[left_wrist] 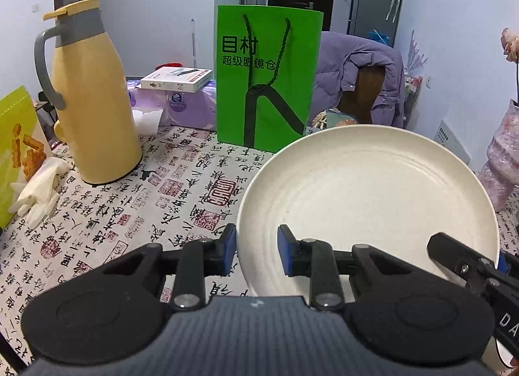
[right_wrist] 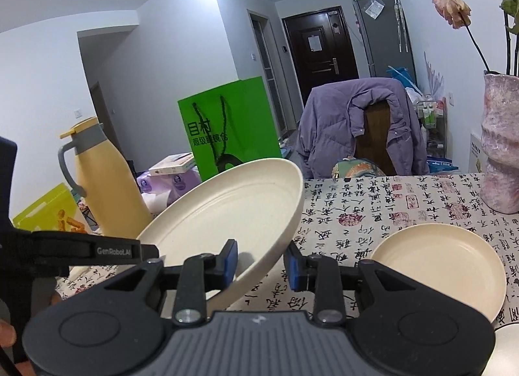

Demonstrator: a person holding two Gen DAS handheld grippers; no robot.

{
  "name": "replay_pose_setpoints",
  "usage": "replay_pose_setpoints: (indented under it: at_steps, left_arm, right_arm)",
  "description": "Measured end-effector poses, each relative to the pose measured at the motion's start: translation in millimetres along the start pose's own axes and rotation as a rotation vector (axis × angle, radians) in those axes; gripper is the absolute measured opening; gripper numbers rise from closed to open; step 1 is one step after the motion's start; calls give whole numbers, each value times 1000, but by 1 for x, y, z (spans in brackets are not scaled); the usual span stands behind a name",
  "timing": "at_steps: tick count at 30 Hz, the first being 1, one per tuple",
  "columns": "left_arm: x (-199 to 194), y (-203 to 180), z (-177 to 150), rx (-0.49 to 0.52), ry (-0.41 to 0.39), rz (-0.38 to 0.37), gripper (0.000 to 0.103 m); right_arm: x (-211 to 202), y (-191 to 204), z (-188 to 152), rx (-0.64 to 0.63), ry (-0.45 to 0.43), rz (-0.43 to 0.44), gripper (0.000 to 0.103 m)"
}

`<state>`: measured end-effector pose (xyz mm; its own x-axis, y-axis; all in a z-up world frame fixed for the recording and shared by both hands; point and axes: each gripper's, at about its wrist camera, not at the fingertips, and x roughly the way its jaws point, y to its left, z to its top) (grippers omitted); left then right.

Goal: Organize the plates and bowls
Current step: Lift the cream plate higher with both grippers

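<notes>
A large cream plate (left_wrist: 366, 194) hangs tilted above the calligraphy tablecloth (left_wrist: 129, 213), held at two sides. My left gripper (left_wrist: 256, 249) is shut on its near-left rim, one blue pad outside the rim and one on the inner face. At the plate's right edge my right gripper (left_wrist: 470, 254) clamps it too. In the right wrist view the plate (right_wrist: 233, 210) slopes up to the right, its rim between the pads of my right gripper (right_wrist: 261, 262). One finger (right_wrist: 129, 249) of the left gripper reaches its far edge. A smaller cream plate (right_wrist: 438, 265) lies flat on the table at the right.
A yellow thermos jug (left_wrist: 94, 110) stands at the left, with a white glove (left_wrist: 39, 191) beside it. Behind the plate stands a green paper bag (left_wrist: 266, 77). A pink vase (right_wrist: 501, 149) occupies the right edge. A chair with a purple jacket (right_wrist: 360, 126) sits beyond the table.
</notes>
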<state>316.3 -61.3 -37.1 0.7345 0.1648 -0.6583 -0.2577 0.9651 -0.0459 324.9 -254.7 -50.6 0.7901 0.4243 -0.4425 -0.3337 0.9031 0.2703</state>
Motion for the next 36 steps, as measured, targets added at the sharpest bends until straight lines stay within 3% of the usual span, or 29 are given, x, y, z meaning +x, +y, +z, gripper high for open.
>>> replay_pose_setpoints:
  at_steps: [5, 36]
  left_arm:
    - [-2, 4, -2, -9, 0, -19, 27]
    - [-19, 20, -6, -55, -32, -44, 23]
  right_arm:
    - [-4, -1, -1, 21, -16, 23, 25]
    - [-1, -10, -3, 109, -1, 97, 24]
